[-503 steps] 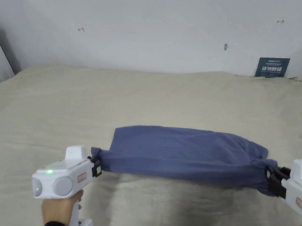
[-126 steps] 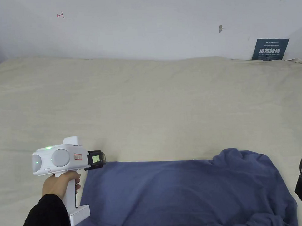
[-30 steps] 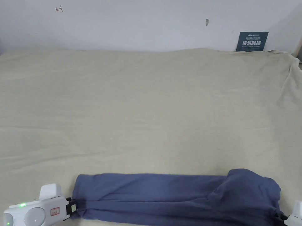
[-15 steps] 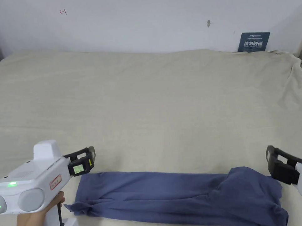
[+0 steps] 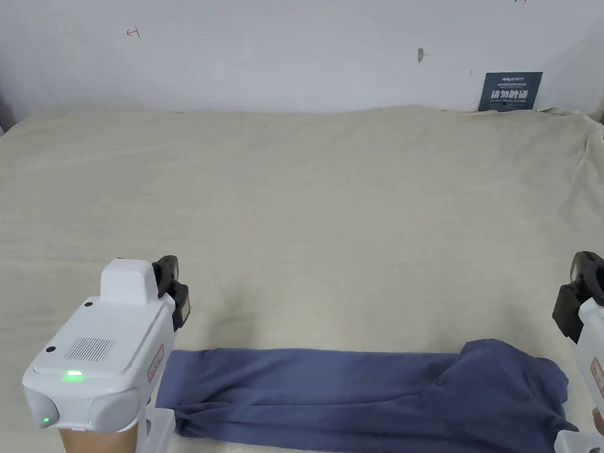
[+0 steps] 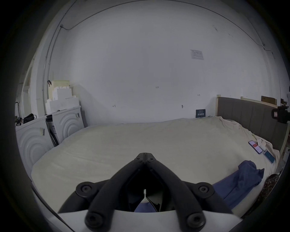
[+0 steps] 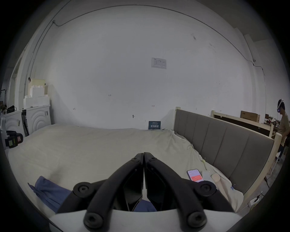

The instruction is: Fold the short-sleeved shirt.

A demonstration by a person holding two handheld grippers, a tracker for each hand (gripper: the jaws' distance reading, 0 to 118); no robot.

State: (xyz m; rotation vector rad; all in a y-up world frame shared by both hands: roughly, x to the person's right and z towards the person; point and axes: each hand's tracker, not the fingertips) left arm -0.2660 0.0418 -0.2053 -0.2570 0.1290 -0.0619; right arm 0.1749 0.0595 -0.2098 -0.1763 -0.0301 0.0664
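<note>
The shirt (image 5: 364, 393) lies in a long folded band on the bed (image 5: 331, 204), below and behind both jaw pairs. Left gripper (image 6: 145, 157) and right gripper (image 7: 143, 155) hang above its ends, jaws together, empty.

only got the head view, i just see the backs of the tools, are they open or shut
Observer: The left tool is shut, nothing between its jaws; the folded blue short-sleeved shirt lies free on the beige sheet.
Operator: and the right one
Observer: The right tool is shut and empty too.
Operator: anything off to my right
Observer: A phone with a lit screen lies on the sheet beside a grey padded headboard.
</note>
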